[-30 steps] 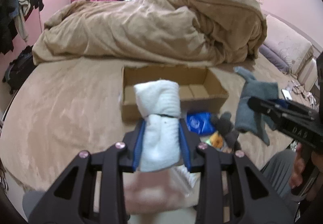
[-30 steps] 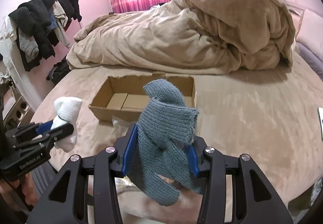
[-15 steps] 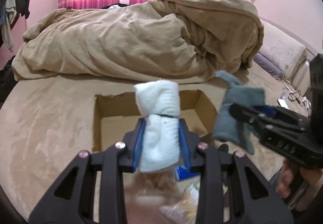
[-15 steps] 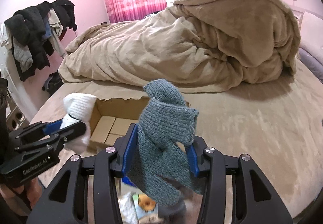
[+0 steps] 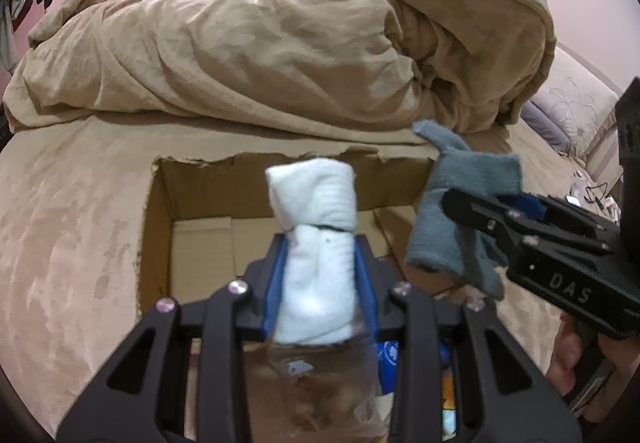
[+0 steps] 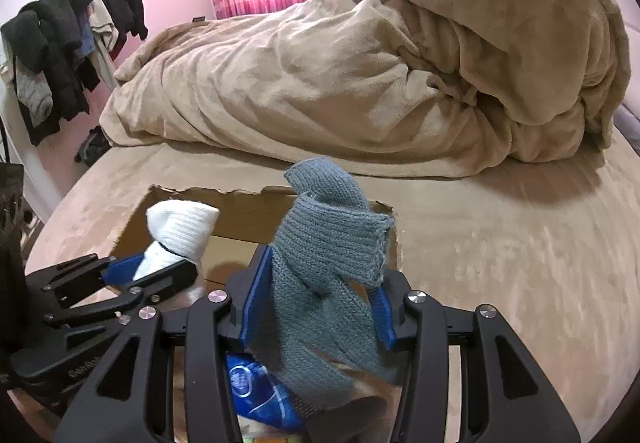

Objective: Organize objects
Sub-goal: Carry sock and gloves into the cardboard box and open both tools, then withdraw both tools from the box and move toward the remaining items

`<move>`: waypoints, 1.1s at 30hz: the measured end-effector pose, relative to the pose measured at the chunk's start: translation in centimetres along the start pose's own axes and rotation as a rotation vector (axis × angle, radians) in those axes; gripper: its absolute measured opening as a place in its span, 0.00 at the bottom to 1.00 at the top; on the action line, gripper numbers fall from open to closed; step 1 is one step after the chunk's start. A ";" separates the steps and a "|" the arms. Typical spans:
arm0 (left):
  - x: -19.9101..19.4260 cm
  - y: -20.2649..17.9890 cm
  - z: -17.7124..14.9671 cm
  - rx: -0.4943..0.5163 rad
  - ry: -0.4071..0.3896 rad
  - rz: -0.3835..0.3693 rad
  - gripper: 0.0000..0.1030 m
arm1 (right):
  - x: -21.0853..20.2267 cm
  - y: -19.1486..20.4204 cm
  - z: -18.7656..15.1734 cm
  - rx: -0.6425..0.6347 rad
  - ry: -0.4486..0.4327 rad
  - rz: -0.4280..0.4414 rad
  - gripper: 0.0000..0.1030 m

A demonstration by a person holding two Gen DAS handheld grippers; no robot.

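Note:
My left gripper (image 5: 320, 275) is shut on a rolled white sock (image 5: 316, 227), held above the near edge of an open cardboard box (image 5: 200, 243) on the bed. My right gripper (image 6: 316, 299) is shut on a grey-blue knitted glove (image 6: 328, 267), held over the box's right end (image 6: 244, 219). In the left wrist view the right gripper (image 5: 460, 203) shows at the right with the glove (image 5: 460, 211). In the right wrist view the left gripper (image 6: 188, 271) shows at the left with the sock (image 6: 180, 231).
A rumpled tan duvet (image 5: 280, 51) fills the back of the bed. A blue packet (image 6: 256, 391) and other small items lie under the grippers. Dark clothes (image 6: 60, 39) hang at the left wall. Pillows (image 5: 568, 111) lie at the right.
Both grippers have moved forward toward the box with their items still held. The box now lies directly below and in front of them.

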State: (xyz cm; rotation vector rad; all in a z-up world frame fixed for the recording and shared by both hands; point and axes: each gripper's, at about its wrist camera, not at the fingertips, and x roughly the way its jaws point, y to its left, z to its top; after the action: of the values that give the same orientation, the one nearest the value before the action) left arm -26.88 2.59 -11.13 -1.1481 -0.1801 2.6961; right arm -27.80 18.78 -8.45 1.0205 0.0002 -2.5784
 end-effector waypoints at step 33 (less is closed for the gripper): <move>-11.6 0.2 -3.1 -0.079 0.017 0.023 0.77 | -10.0 2.4 -1.4 -0.093 -0.031 -0.057 0.74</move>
State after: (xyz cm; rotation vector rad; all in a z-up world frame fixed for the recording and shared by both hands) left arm -16.79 -0.26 -5.23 -1.2020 -0.2746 2.7207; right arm -19.41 20.08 -2.57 0.9597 0.1415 -2.6184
